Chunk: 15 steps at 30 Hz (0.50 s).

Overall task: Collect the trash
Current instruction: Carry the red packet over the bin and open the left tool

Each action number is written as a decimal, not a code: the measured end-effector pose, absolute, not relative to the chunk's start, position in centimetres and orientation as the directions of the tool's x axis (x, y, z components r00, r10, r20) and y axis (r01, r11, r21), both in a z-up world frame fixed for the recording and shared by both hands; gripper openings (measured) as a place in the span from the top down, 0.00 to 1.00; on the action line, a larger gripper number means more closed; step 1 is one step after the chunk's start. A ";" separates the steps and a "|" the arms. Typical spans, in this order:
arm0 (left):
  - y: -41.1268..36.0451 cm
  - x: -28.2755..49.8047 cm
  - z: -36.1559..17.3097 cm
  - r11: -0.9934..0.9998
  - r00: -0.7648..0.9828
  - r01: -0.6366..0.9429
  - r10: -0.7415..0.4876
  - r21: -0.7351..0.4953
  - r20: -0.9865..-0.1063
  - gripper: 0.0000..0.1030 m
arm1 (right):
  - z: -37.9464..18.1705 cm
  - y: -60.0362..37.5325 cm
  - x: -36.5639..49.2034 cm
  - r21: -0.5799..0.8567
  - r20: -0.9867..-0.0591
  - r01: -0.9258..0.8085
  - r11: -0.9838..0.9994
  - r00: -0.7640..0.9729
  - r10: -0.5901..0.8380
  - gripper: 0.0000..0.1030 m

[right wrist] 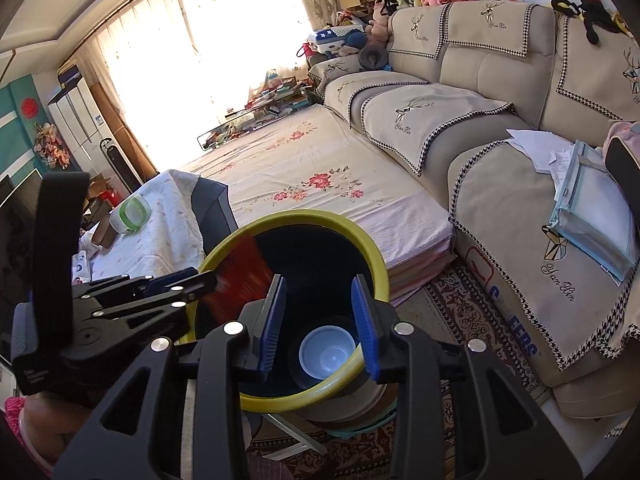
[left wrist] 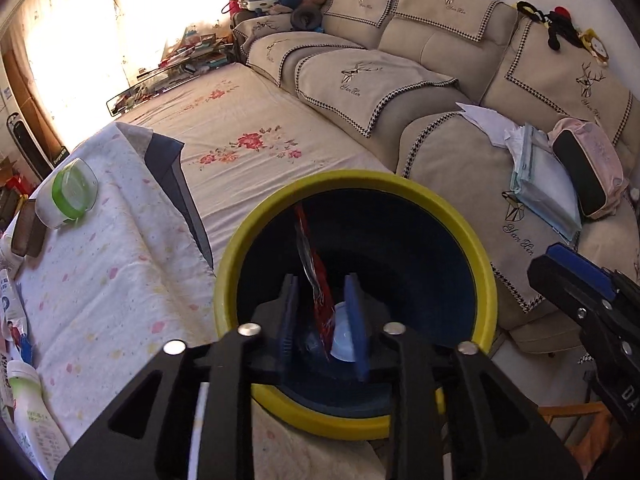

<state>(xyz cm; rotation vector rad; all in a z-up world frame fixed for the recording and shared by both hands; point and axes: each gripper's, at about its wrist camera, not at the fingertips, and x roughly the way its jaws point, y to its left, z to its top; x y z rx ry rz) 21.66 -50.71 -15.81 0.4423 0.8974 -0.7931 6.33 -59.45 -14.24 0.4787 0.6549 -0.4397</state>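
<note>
A yellow-rimmed bin with a dark inside stands by the table; it also shows in the right wrist view. My left gripper is over the bin mouth, jaws apart, with a red wrapper between them, seemingly loose and dropping in. The wrapper shows blurred in the right wrist view. A white cup lies at the bin's bottom. My right gripper is open and empty over the bin's near rim; it also shows in the left wrist view.
A table with a pale spotted cloth holds a green-lidded tub and bottles. A floral mattress and a beige sofa with papers lie beyond.
</note>
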 end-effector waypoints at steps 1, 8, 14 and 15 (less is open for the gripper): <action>-50.6 21.7 -15.6 0.648 0.381 0.761 -0.422 0.021 -0.823 0.55 | -14.2 -59.3 6.4 0.280 -0.664 0.524 0.804 0.710 -0.232 0.68; -44.8 21.3 -10.6 0.685 0.452 0.728 -0.499 -0.018 -0.739 0.41 | -14.5 -58.1 7.0 0.273 -0.673 0.507 0.818 0.708 -0.214 0.67; -35.5 21.4 -5.0 0.757 0.560 0.651 -0.529 -0.057 -0.638 0.29 | -14.2 -55.5 8.1 0.254 -0.679 0.458 0.852 0.712 -0.181 0.66; -33.8 21.6 -4.2 0.777 0.590 0.628 -0.518 -0.051 -0.619 0.26 | -14.1 -54.9 8.4 0.251 -0.677 0.444 0.860 0.715 -0.171 0.65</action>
